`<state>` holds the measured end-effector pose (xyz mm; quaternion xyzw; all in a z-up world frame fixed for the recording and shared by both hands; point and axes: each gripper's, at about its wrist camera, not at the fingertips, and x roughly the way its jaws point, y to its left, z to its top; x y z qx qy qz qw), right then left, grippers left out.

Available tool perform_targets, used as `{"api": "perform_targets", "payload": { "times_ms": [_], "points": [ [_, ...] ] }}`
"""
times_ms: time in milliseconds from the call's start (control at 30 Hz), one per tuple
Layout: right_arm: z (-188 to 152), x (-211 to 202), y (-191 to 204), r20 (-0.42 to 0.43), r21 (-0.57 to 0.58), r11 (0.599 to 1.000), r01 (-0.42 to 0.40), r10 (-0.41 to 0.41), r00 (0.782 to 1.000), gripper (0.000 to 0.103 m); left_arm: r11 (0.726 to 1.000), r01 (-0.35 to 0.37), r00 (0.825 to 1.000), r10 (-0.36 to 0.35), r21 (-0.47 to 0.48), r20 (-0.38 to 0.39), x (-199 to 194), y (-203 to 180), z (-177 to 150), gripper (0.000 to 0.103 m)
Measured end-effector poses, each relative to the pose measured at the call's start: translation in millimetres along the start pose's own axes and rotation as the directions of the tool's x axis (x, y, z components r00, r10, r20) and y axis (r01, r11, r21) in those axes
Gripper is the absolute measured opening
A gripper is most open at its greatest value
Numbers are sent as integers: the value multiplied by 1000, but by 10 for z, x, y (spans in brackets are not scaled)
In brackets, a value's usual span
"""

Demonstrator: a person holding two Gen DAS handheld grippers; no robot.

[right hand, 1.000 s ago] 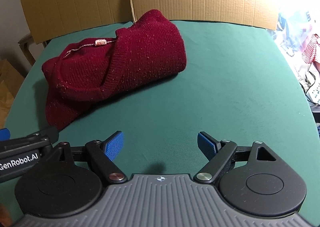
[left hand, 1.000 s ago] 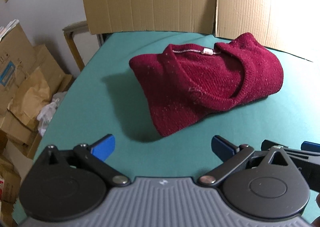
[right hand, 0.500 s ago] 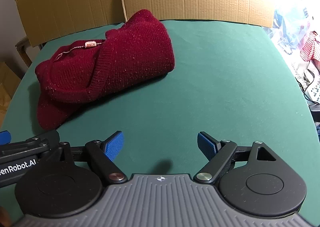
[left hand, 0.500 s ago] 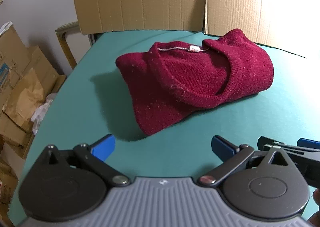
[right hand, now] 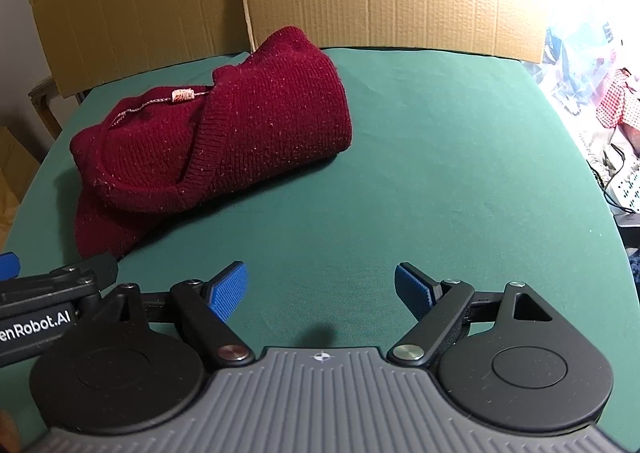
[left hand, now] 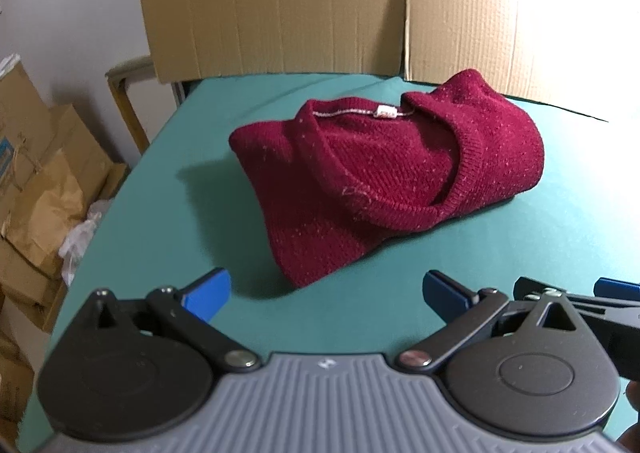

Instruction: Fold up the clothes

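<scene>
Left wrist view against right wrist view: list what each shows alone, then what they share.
Left wrist view only: stacked cardboard boxes on the floor beside the table.
Right wrist view only: a bright clutter of bags and cloth past the table's far side.
Both: the red sweater bunched on the green table, cardboard sheets behind, left gripper and right gripper open.

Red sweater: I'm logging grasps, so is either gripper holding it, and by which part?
Nothing is held. The left gripper and right gripper are open above the table, apart from the red sweater.
</scene>
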<state>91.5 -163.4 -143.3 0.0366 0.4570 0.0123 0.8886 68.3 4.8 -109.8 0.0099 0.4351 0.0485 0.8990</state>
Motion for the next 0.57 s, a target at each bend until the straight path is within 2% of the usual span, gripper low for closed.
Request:
{"api": "perform_targets", "payload": {
  "times_ms": [200, 567],
  "points": [
    [-15, -23, -8, 6, 26, 999, 18, -18, 1000, 83, 999, 38, 999, -38, 28, 16, -16, -7, 10, 102],
    [-43, -115, 17, 27, 58, 998, 36, -38, 999, 83, 996, 58, 997, -61, 64, 56, -62, 22, 30, 102]
  ]
}}
